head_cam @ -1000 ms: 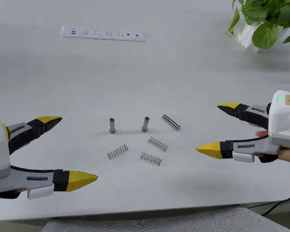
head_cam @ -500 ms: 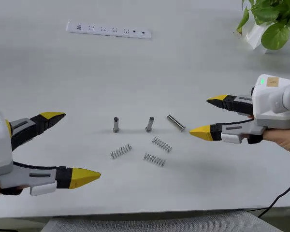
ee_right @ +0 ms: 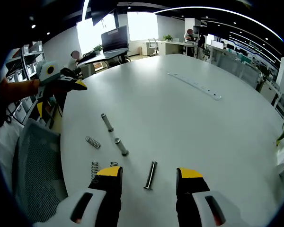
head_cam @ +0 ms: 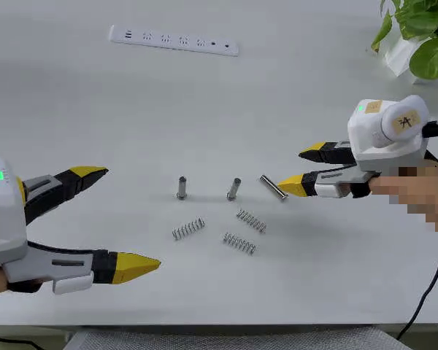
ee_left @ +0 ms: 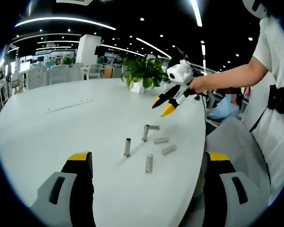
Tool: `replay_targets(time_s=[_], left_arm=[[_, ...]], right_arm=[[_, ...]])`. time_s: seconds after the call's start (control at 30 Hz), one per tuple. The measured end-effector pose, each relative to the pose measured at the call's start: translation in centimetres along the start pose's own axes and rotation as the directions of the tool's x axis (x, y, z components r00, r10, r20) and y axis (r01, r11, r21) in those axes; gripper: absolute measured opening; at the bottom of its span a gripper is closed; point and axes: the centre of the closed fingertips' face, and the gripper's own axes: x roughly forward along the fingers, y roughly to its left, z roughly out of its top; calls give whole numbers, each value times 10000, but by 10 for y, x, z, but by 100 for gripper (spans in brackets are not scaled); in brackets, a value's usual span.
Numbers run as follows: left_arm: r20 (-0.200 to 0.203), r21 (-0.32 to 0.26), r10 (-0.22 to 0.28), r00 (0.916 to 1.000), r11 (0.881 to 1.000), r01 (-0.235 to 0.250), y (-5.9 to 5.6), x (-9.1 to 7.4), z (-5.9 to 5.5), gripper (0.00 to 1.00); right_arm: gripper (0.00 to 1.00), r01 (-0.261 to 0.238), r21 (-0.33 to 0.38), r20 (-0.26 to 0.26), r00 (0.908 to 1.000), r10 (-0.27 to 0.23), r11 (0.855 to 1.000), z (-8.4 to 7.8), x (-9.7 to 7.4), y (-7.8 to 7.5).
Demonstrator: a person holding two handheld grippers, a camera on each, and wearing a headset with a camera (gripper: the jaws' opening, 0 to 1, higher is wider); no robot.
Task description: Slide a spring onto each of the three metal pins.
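**Progress:** none of the task is done. I see all three springs loose on the table (head_cam: 73,102): the left spring (head_cam: 187,230), the near spring (head_cam: 239,243) and the right spring (head_cam: 251,221). None is touching a pin.

**Pins:** the left upright pin (head_cam: 182,187) and the right upright pin (head_cam: 234,189) stand bare. The lying pin (head_cam: 273,187) rests on its side just beside my right gripper (head_cam: 290,170).

**Grippers:** the right gripper's jaws are spread and empty. My left gripper (head_cam: 131,219) sits off to the left of the parts, jaws also wide apart and holding nothing.

**Remaining:** three fittings. I judge the lying pin needs holding or standing up first.

**Room:** bare table surrounds the parts. The power strip (head_cam: 174,40) and the potted plant (head_cam: 420,36) are well apart from them. The table's near edge runs close to the springs.
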Motion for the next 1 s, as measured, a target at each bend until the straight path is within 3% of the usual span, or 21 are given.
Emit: replay_targets(time_s=[0.33, 0.73, 1.0], left_arm=[[78, -184, 1, 10000, 9998, 1, 6, 1, 1, 97], [122, -392, 44, 9999, 9992, -39, 11, 3, 2, 96], [200, -524, 74, 9998, 9986, -64, 14, 6, 3, 96]], right_arm=[[29, -147, 507, -961, 9952, 195, 9986, 0, 33, -13], [18, -83, 717, -2202, 9752, 239, 9974, -13, 54, -11], [14, -146, 873, -2420, 9696, 355, 9961, -16, 60, -13]])
